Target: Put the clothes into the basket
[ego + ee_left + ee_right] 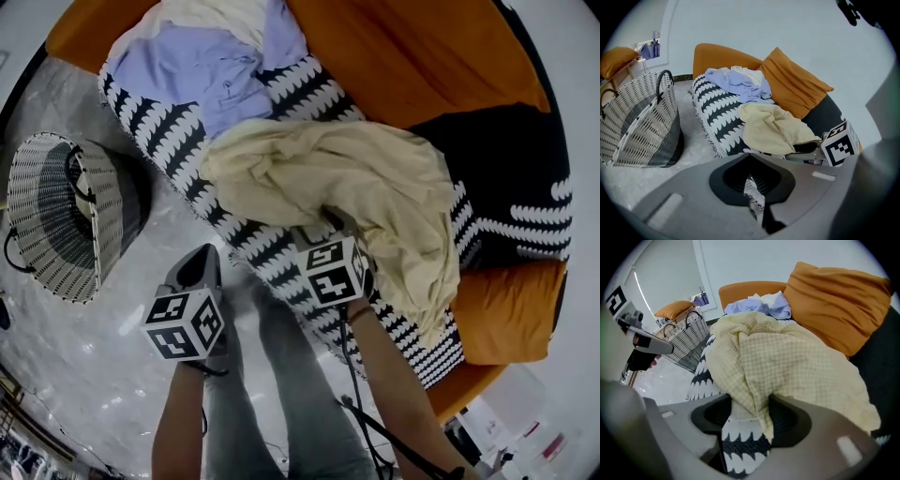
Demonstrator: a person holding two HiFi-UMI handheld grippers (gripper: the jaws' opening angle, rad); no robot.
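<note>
I am holding my right gripper point(747, 413) tipped down onto the sofa point(403, 56), near the middle of the head view. Its jaws are standing wide apart, straddling a loose fold of the pale yellow garment point(787, 362). The fold is hanging between the jaws and brushing the right-hand one, but it is not being pinched.

The garment is lying spread across the black-and-white throw point(178, 131) at the centre of the head view. One end is trailing down toward the lower right, over the sofa's front edge.

A lavender garment point(197, 70) and a white garment point(220, 17) are lying bunched together at the top of that view, on the far end of the throw. A black cushion point(506, 159) is sitting at the right edge.

My left gripper point(199, 255) is hovering at the lower left, over the pale marbled floor point(84, 347) just in front of the sofa. Its jaws are drawn nearly together, leaving only a thin slit with nothing in it.

The woven basket point(66, 225) is standing on the floor at the left edge, apart from the sofa, its dark handles showing at the rim. None of the clothes are lying in it.
</note>
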